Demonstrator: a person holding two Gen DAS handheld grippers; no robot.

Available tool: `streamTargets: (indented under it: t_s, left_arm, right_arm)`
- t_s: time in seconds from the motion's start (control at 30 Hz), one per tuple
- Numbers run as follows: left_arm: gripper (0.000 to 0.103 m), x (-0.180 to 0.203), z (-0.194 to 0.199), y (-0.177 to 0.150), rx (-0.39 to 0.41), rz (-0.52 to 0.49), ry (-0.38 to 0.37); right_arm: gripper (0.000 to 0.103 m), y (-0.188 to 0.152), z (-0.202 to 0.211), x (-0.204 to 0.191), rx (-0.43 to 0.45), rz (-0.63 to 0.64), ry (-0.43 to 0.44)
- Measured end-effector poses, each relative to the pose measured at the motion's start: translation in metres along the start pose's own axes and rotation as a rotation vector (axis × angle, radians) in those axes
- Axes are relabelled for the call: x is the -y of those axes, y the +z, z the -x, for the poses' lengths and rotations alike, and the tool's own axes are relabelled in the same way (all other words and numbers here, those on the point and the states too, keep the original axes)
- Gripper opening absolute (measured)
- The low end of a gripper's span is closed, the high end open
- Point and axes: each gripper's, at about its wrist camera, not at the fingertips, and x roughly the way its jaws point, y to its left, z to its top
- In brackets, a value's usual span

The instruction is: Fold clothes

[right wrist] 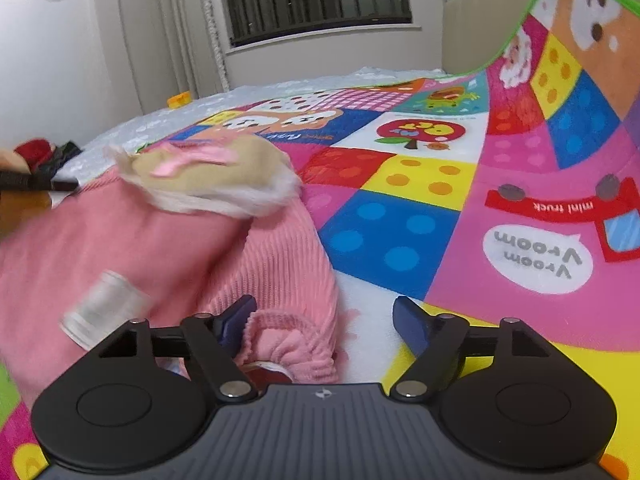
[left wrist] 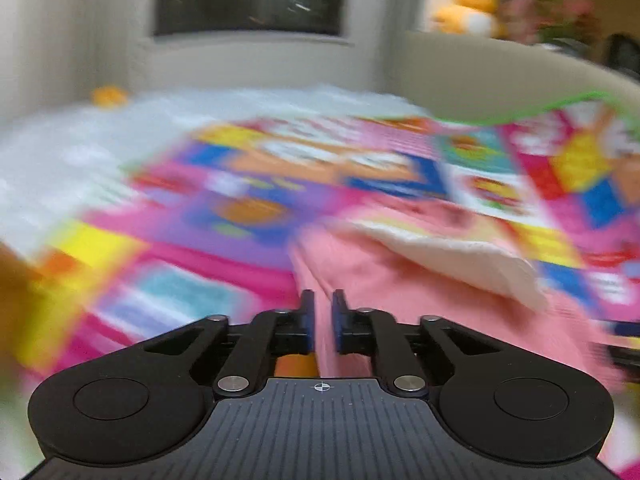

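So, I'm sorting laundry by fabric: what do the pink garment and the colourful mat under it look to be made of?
The pink garment looks like soft ribbed knit or corduroy: fine parallel ridges, gathered cuff, matte. Its cream trim seems fleecy, with fuzzy edges. The mat looks like smooth printed foam or vinyl, slightly glossy; the pictures cannot settle which.

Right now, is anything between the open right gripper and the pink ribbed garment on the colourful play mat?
Nothing visible. The right gripper is open, and the pink ribbed garment already bunches beside its left finger, on the colourful play mat.
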Motion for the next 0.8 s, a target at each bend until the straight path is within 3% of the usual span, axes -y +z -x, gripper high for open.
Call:
streamTargets:
  t_s: [0.1, 0.17, 0.2, 0.27, 0.3, 0.33, 0.37, 0.4, 0.47, 0.53, 0.6, 0.63, 0.73, 0.8]
  left_arm:
    - [0.007, -0.041, 0.004, 0.011, 0.043, -0.001, 0.180]
    - [0.010, -0.067, 0.012, 0.008, 0.032, 0.089, 0.159]
    - [0.014, -0.073, 0.017, 0.004, 0.027, 0.123, 0.113]
    - [0.038, -0.070, 0.023, -0.007, 0.017, 0.148, 0.032]
    - [0.049, -0.068, 0.026, -0.013, 0.011, 0.161, -0.008]
    - [0.052, -0.065, 0.029, -0.018, 0.005, 0.169, -0.047]
    - [0.052, -0.058, 0.030, -0.022, -0.006, 0.164, -0.076]
    - [0.054, -0.050, 0.031, -0.025, -0.016, 0.159, -0.106]
    - [0.064, -0.039, 0.039, -0.031, -0.018, 0.152, -0.166]
    - [0.082, -0.030, 0.044, -0.034, -0.010, 0.142, -0.215]
    - [0.087, -0.023, 0.048, -0.038, -0.008, 0.131, -0.256]
    - [0.088, -0.019, 0.048, -0.042, -0.018, 0.124, -0.266]
    - [0.090, -0.007, 0.047, -0.055, -0.049, 0.105, -0.295]
    - [0.091, -0.002, 0.047, -0.065, -0.069, 0.096, -0.301]
  right_arm:
    - [0.077, 0.001, 0.003, -0.006, 0.006, 0.052, -0.005]
    - [0.077, 0.002, 0.006, -0.013, 0.012, 0.109, -0.006]
    - [0.080, 0.003, 0.007, -0.017, 0.010, 0.139, -0.003]
    - [0.080, 0.005, 0.004, -0.027, -0.011, 0.194, 0.015]
    - [0.073, 0.006, -0.001, -0.032, -0.036, 0.216, 0.027]
    - [0.063, 0.007, -0.005, -0.036, -0.063, 0.240, 0.037]
    - [0.036, 0.008, -0.010, -0.039, -0.091, 0.271, 0.048]
    - [0.023, 0.011, -0.013, -0.043, -0.105, 0.320, 0.040]
    - [0.010, 0.019, -0.011, -0.049, -0.090, 0.453, -0.036]
    - [0.010, 0.035, -0.010, -0.041, -0.039, 0.561, -0.181]
    - [0.009, 0.057, -0.015, -0.014, 0.018, 0.587, -0.391]
    - [0.009, 0.064, -0.011, -0.005, 0.035, 0.549, -0.426]
    - [0.014, 0.073, 0.017, 0.007, 0.043, 0.337, -0.287]
    - [0.042, 0.079, 0.036, 0.015, 0.048, 0.195, -0.194]
